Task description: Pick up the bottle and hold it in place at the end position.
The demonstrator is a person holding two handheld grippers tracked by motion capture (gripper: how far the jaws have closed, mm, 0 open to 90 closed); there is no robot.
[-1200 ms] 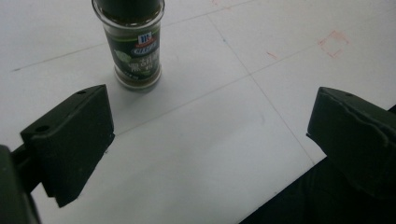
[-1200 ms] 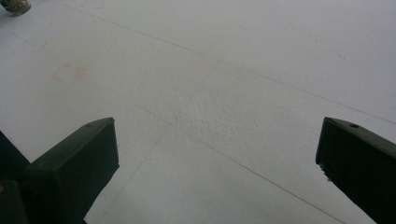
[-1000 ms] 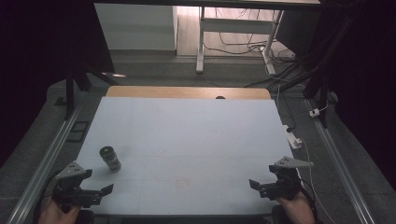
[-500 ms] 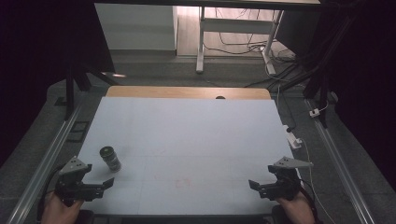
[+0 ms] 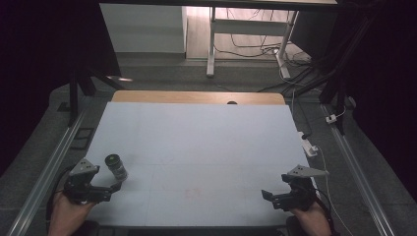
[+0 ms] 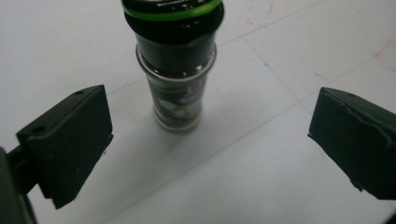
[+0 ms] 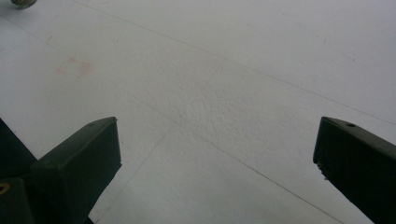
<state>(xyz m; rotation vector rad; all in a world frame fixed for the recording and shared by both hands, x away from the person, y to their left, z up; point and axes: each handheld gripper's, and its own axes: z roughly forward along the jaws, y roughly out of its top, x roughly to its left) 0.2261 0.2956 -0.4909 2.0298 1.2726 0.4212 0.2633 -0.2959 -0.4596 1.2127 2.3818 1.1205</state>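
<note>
A small jar point(image 5: 116, 166) with a dark lid ringed in green is standing upright near the front left corner of the white table point(image 5: 196, 142). In the left gripper view the jar point(image 6: 176, 70) is rising just ahead of the two black jaws, a little left of the middle of the gap, its clear body showing a printed label and dark contents. Neither jaw is touching it.

The left hand-held gripper point(image 5: 105, 189) is sitting just beside the jar on the near side, pointing towards it, with its jaws spread wide and holding nothing. The person's left hand point(image 5: 69, 214) is gripping it from the bottom edge of the high view, and a grey three-cornered plate is riding on top of it.

The right hand-held gripper point(image 5: 270, 196) is resting low over the front right part of the table, well apart from the jar. Its jaws are likewise standing wide open with nothing between them, and the right gripper view is looking across bare white tabletop marked with thin seam lines and a faint reddish smudge point(image 7: 77, 66). The right hand point(image 5: 310, 216) is holding it from below.

Beyond the far edge of the table, a strip of wood point(image 5: 196, 97) is showing, and cables are lying on the floor behind it.
</note>
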